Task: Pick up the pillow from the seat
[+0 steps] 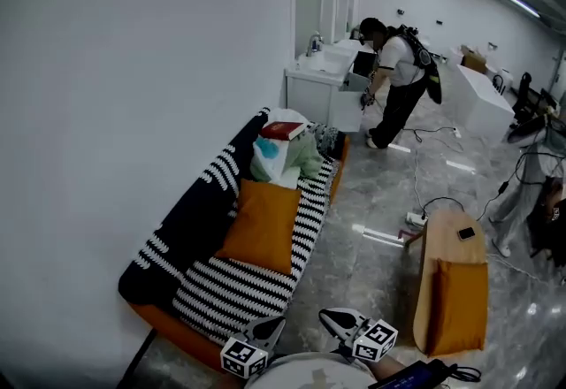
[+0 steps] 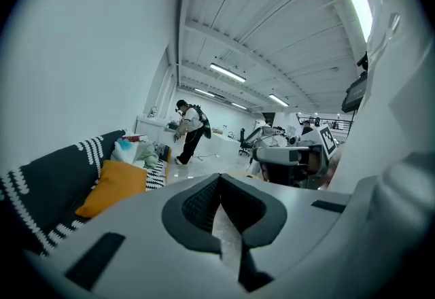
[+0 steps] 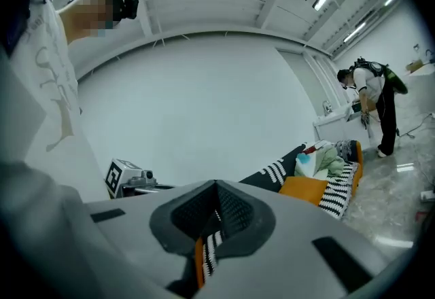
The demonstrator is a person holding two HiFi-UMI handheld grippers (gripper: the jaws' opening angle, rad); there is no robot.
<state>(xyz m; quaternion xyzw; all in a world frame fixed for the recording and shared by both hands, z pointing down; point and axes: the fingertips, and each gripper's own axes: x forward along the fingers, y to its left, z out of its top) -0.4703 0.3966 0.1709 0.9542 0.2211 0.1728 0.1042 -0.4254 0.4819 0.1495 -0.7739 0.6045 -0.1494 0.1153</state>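
The orange pillow [image 1: 263,224] sits at the middle of the striped sofa [image 1: 212,294], its lower edge on the seat and its back against the backrest. A heap of clothes [image 1: 285,156] fills the far end. Both grippers are apart from the pillow, by the sofa's near front corner. The left gripper [image 1: 266,326] and the right gripper [image 1: 341,320] both have their jaws pressed together, holding nothing.

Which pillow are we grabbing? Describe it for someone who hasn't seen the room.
Along the white wall stands a sofa with a black-and-white striped cover. Mid-seat, leaning on its backrest, is the orange pillow, just before the heap of clothes at the far end. The other orange cushion is off the sofa, by the wooden table.
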